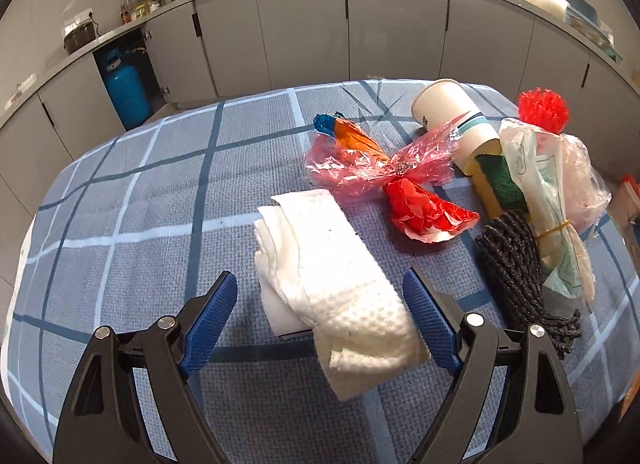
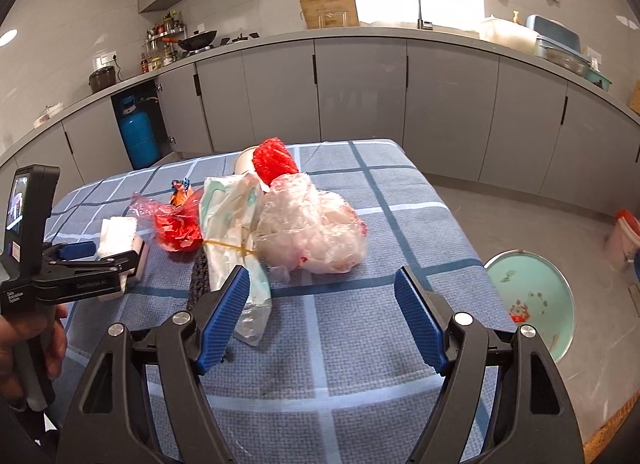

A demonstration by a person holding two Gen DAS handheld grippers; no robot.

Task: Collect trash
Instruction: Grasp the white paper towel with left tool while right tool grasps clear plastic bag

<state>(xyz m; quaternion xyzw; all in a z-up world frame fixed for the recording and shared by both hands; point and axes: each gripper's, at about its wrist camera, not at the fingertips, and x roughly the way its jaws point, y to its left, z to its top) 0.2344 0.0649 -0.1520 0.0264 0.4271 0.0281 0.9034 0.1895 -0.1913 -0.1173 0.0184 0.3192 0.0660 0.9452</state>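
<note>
1. Nearest my left claw [image 1: 316, 304] lies the folded white paper towel [image 1: 332, 268], a long wad on the checked tablecloth [image 1: 132, 200]. It sits between my wide-open pads, the right pad beside or just touching it, and nothing is gripped. I judge it light, soft and squashy; closing across its thick middle should hold it.
2. Right of the towel, beyond the dark knitted bundle [image 1: 516, 264], is the banded sheaf of plastic bags [image 2: 236, 224], with a crumpled clear bag [image 2: 316, 228] on its far side. My right claw [image 2: 320, 308] hangs open and empty in front of them, its left pad just at the sheaf's near end. Both look slippery and limp, so I would pinch at the rubber band.
3. Behind the towel lies red cellophane [image 1: 360, 168] and crumpled red paper [image 1: 424, 212]: featherweight and crackly.
4. Farther back and right of the towel, a paper cup [image 1: 452, 120] lies tipped over, easily crushed, by a green-and-yellow sponge [image 1: 496, 188].
</note>
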